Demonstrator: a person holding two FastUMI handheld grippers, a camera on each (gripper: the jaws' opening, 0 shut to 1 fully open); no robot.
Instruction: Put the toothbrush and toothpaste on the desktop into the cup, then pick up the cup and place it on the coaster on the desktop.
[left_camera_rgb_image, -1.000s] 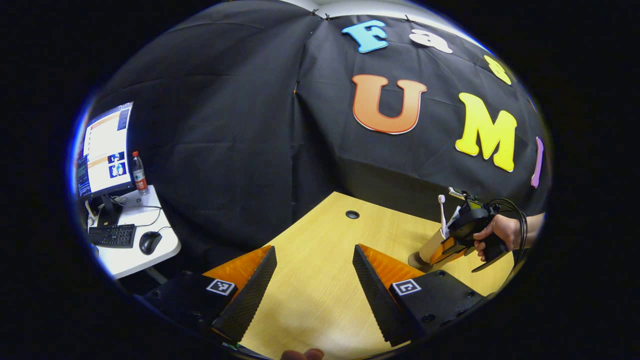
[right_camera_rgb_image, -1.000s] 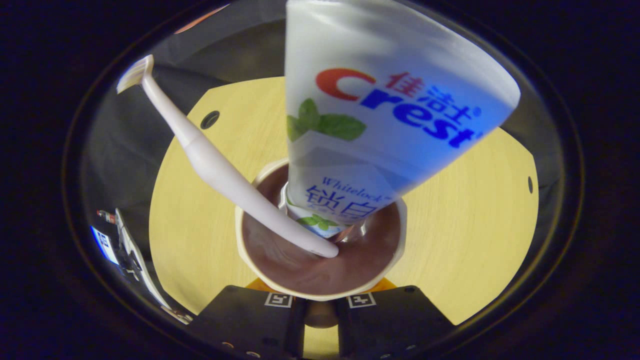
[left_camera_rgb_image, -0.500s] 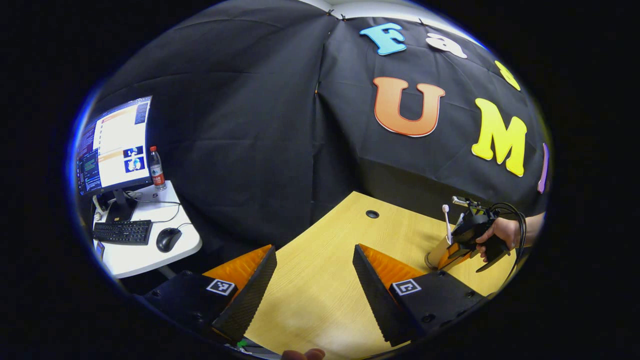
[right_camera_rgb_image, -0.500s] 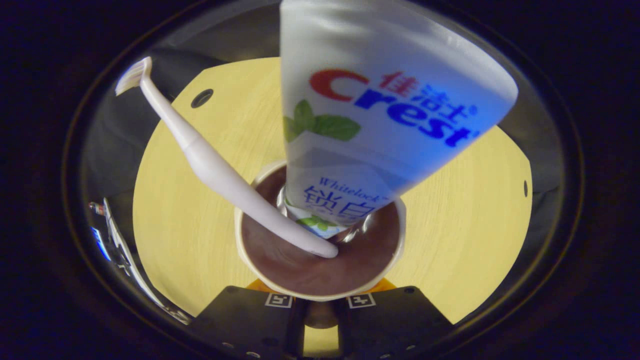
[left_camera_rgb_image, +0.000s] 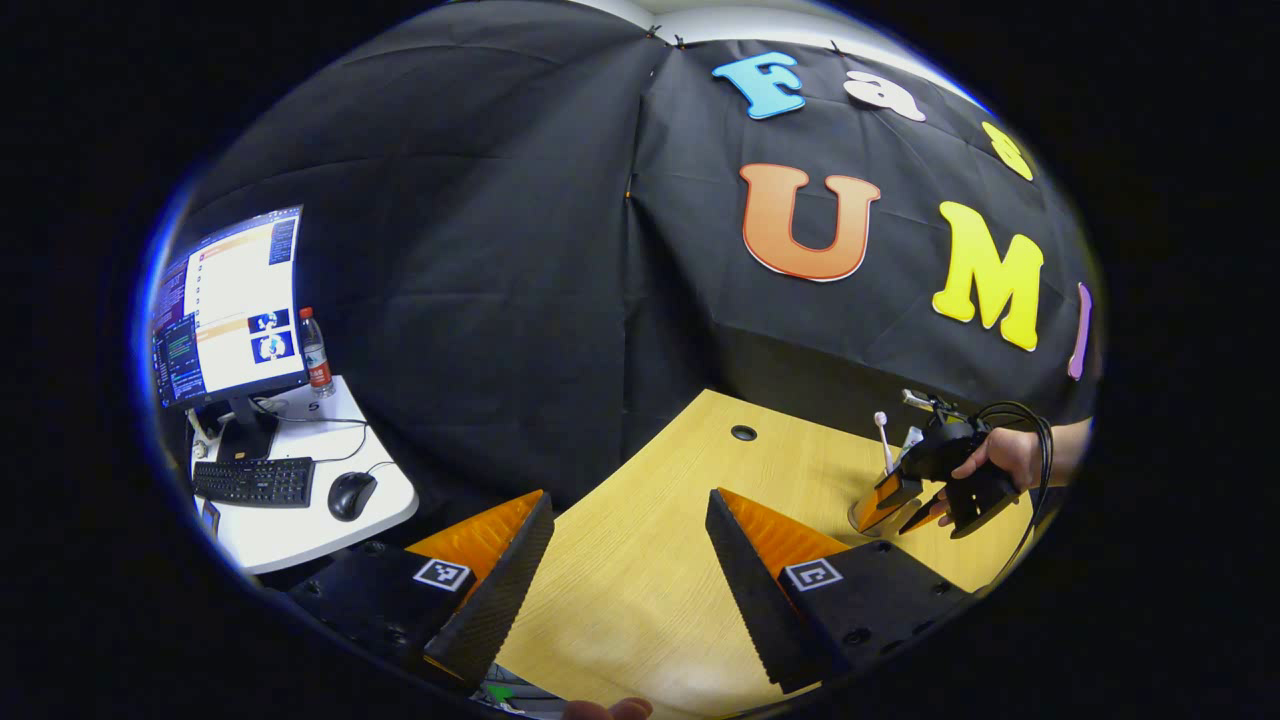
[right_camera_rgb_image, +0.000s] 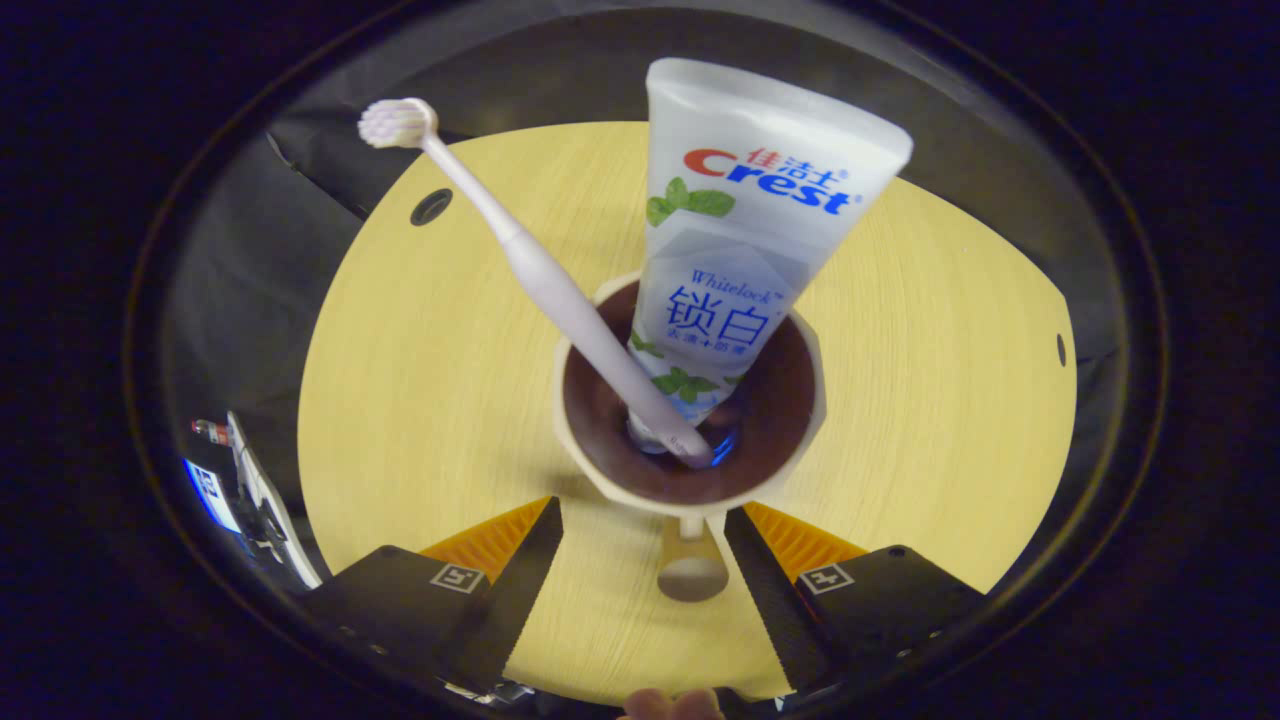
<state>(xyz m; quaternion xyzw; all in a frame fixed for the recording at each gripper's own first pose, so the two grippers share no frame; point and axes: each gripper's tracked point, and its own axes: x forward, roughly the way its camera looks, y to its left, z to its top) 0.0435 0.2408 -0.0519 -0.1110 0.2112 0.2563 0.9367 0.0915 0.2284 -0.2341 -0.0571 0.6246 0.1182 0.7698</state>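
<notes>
A cream cup (right_camera_rgb_image: 690, 395) with a brown inside stands upright on the wooden desk (right_camera_rgb_image: 420, 380). In it lean a white toothbrush (right_camera_rgb_image: 530, 265), head up to the left, and a white toothpaste tube (right_camera_rgb_image: 745, 240). My right gripper (right_camera_rgb_image: 640, 585) is open just in front of the cup, and the cup's handle (right_camera_rgb_image: 690, 565) lies free between its fingers. In the left gripper view, the cup (left_camera_rgb_image: 866, 510) and toothbrush (left_camera_rgb_image: 882, 437) sit far right, with a hand holding the right gripper (left_camera_rgb_image: 905, 503) beside them. My left gripper (left_camera_rgb_image: 628, 510) is open over bare desk.
A cable hole (left_camera_rgb_image: 743, 432) marks the desk's far edge, also seen as the cable hole (right_camera_rgb_image: 431, 207) in the right gripper view. Left of the desk, a white side table (left_camera_rgb_image: 300, 520) carries a monitor (left_camera_rgb_image: 228, 305), keyboard (left_camera_rgb_image: 252, 482), mouse (left_camera_rgb_image: 350, 495) and bottle (left_camera_rgb_image: 315, 350).
The right gripper was shut on the cup's handle and has opened, let go and pulled back. The cup, which was tilted in the air, has come down upright. The left gripper barely shifted.
</notes>
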